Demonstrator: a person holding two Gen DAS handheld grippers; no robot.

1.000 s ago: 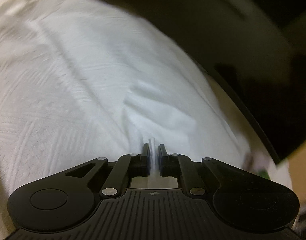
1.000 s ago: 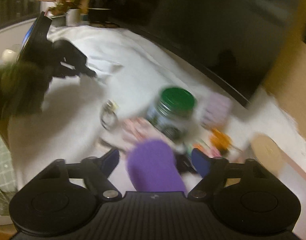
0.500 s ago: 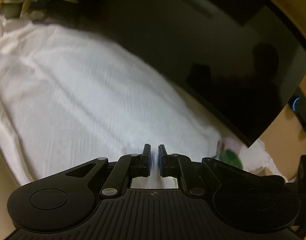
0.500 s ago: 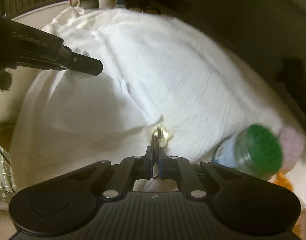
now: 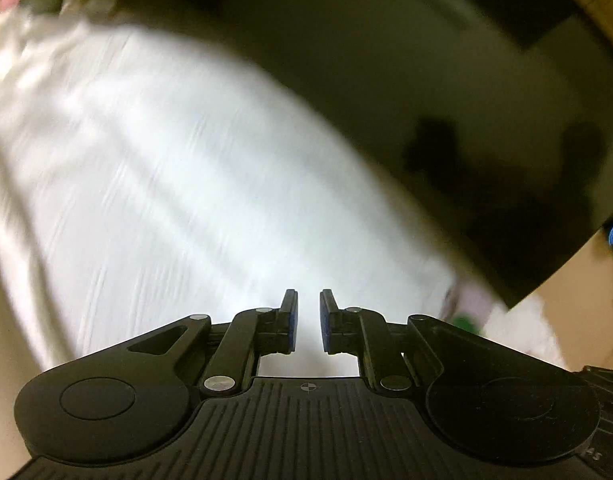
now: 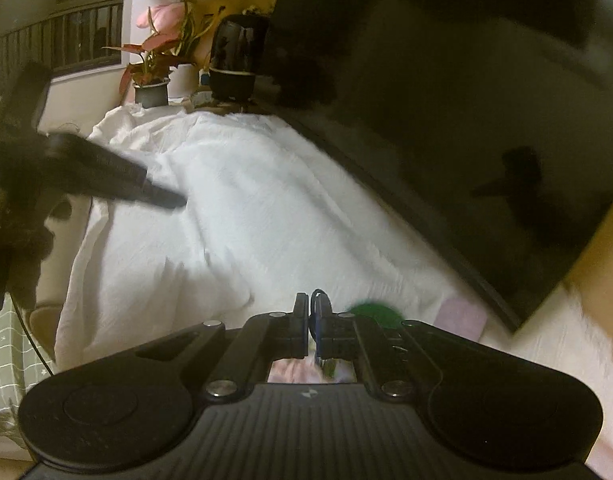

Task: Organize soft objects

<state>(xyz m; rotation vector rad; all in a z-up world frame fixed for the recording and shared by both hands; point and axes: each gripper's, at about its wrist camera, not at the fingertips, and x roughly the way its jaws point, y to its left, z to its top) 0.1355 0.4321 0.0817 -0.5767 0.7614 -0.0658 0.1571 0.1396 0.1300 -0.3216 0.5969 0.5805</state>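
Left gripper sat at lower centre of its view, jaws parted by a narrow gap with nothing between them, white cloth showing through the gap. The cloth filled the left and middle of that frame, badly motion-blurred. A dark screen ran across the upper right. A green lid and a pale pink patch showed at lower right, near the screen's bottom edge. In the right view, the right gripper had its jaws nearly together, pinching a thin ring that stood up between the pads; possibly a hair tie, too small and blurred to be sure. Just right of the fingers lay the green lid, and farther right a pale pink soft piece on the cloth. The left gripper entered from the left edge, over the cloth. Potted plants stood at upper left, beyond the cloth's far end.
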